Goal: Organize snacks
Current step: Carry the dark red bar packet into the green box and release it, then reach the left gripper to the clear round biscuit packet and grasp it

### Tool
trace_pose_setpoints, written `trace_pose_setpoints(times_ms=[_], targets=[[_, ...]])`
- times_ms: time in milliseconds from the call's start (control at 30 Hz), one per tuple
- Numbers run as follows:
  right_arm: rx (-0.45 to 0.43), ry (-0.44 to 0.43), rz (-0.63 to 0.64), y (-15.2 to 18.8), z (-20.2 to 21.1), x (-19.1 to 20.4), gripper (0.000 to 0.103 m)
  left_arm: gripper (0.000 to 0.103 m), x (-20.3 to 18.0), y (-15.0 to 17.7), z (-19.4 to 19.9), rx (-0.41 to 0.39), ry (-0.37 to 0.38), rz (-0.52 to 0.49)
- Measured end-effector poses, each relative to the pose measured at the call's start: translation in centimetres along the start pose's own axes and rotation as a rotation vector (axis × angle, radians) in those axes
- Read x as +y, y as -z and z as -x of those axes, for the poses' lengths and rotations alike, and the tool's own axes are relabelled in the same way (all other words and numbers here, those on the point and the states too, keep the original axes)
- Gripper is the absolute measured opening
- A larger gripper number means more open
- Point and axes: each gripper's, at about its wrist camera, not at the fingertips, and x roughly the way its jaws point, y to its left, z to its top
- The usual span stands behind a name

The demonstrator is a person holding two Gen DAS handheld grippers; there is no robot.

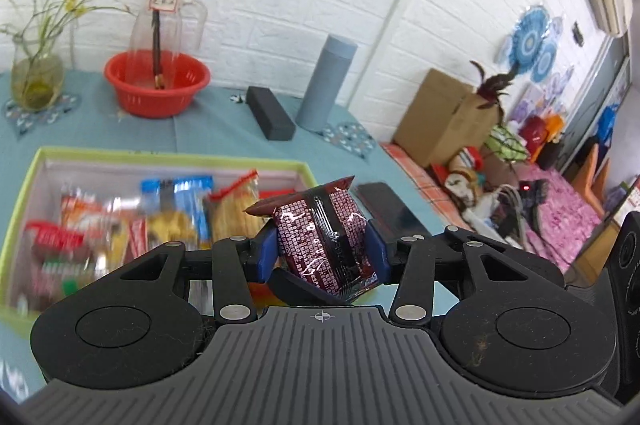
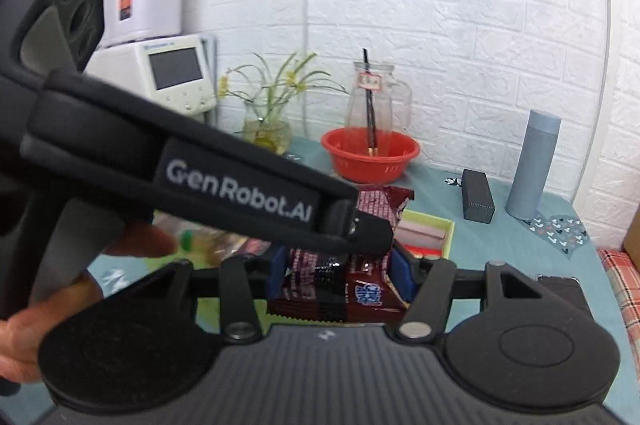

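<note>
My left gripper is shut on a dark red patterned snack packet and holds it above the table, just right of the green-rimmed snack box. The box holds several snack packets. My right gripper is shut on a dark red snack packet too. The left gripper's body crosses the right wrist view from the left, and its tip reaches the packet. The box's corner shows behind.
On the blue tablecloth stand a red basket with a glass jug, a plant vase, a black case, a grey-blue cylinder and a black phone. A cardboard box and clutter lie right.
</note>
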Motion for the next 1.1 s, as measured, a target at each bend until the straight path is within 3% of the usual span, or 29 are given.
trace_pose_setpoints(times_ms=[133, 200, 267, 300, 400, 667, 800, 967, 1100], targets=[[0.045, -0.028, -0.075, 0.9, -4.3, -2.5, 0.066, 0.027, 1.9, -0.4, -5.1, 0.056, -0.047, -0.008], [0.051, -0.025, -0.082, 1.9, -5.3, -2.8, 0.074, 0.028, 2.6, 0.3, -6.2, 0.068, -0.042, -0.015], [0.051, -0.023, -0.020, 2.1, -5.1, -2.2, 0.078, 0.037, 2.6, 0.8, -6.1, 0.049, -0.018, -0.038], [0.053, -0.023, -0.015, 1.8, -4.8, -2.2, 0.092, 0.050, 2.4, 0.9, -5.7, 0.039, -0.011, -0.037], [0.003, 0.010, 0.020, 1.2, -2.9, -1.7, 0.093, 0.069, 1.3, 0.7, -3.4, -0.021, -0.022, -0.037], [-0.047, 0.008, -0.006, 1.5, 4.7, -0.7, 0.093, 0.078, -0.6, 2.8, 5.4, -0.143, 0.026, -0.071], [0.008, -0.009, -0.011, 4.3, 6.3, 1.2, 0.093, 0.079, -0.4, 6.4, 6.9, -0.089, 0.040, -0.027], [0.138, -0.034, -0.002, 8.5, 6.1, 3.0, 0.093, 0.078, 1.3, 12.1, 5.5, 0.075, 0.016, 0.070], [0.187, -0.036, 0.037, 9.3, 4.8, 2.7, 0.093, 0.074, 3.1, 14.2, 4.3, 0.155, 0.014, 0.182]])
